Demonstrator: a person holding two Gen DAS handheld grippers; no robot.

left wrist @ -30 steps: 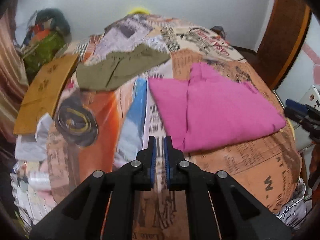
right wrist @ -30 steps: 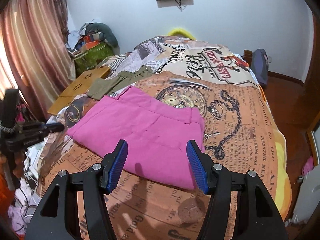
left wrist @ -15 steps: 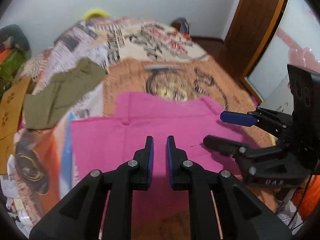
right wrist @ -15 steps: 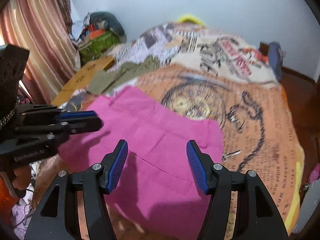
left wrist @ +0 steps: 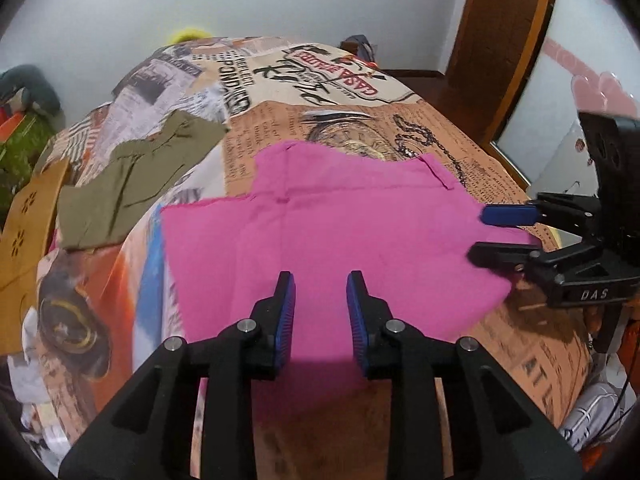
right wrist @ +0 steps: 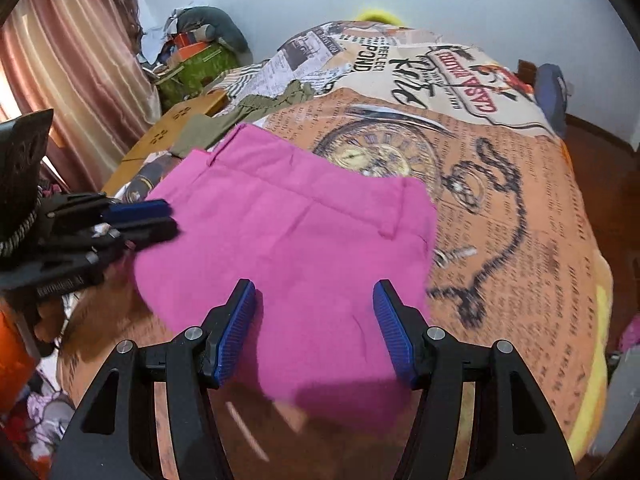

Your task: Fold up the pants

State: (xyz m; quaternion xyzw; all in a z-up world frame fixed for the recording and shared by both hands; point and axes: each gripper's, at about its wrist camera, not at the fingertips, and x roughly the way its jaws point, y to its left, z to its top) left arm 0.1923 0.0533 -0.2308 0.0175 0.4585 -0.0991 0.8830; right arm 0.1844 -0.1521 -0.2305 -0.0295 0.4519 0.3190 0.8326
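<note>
Left wrist view, left to right: cardboard sheet (left wrist: 24,216) at the bed's edge; green garment (left wrist: 132,184) spread flat on the bedspread (left wrist: 360,92); pink pants (left wrist: 328,236), folded, lying flat at the middle of the bed; left gripper (left wrist: 321,304) above their near edge, jaws a narrow gap apart and opening, nothing between them; right gripper (left wrist: 496,232) reaching in from the right over the pants' right edge; wooden door frame (left wrist: 508,48) behind it, seen only in this view.

Right wrist view, left to right: striped curtain (right wrist: 76,64) and a heap of clutter (right wrist: 200,48) in the corner, far plainer here than in the other view; left gripper (right wrist: 160,220) reaching in over the pants' left edge; pink pants (right wrist: 304,232); right gripper (right wrist: 314,328) above their near edge, jaws wide apart, empty; printed pocket watch and chain (right wrist: 384,152) on the bedspread (right wrist: 540,208); dark bag (right wrist: 552,84) by the far wall.

Change from one second ago: the left gripper was nearly closed and off the pants' left side over bare bedspread; it now sits over the pants. Each gripper now shows closer in the other's view. The pants lie unmoved.
</note>
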